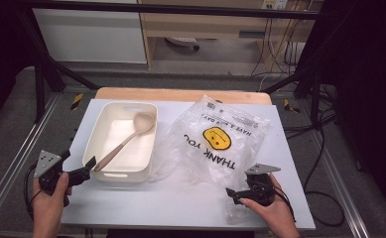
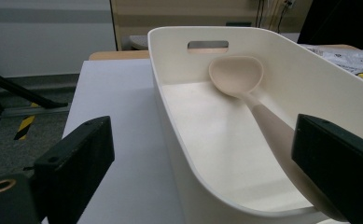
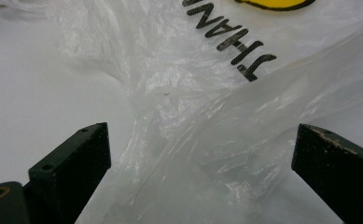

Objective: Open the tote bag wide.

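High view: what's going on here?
A person holds a tool in each hand at a white table. The left tool is open at the near end of a cream bin, its jaws either side of the handle of the spoon lying in it. The right tool is open over the near edge of a clear plastic bag lying flat. Neither grips anything yet.

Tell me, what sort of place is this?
Probably a lab recording bench: a white table inside a black metal frame, cables on the floor, staged props like the bin and plastic bag.
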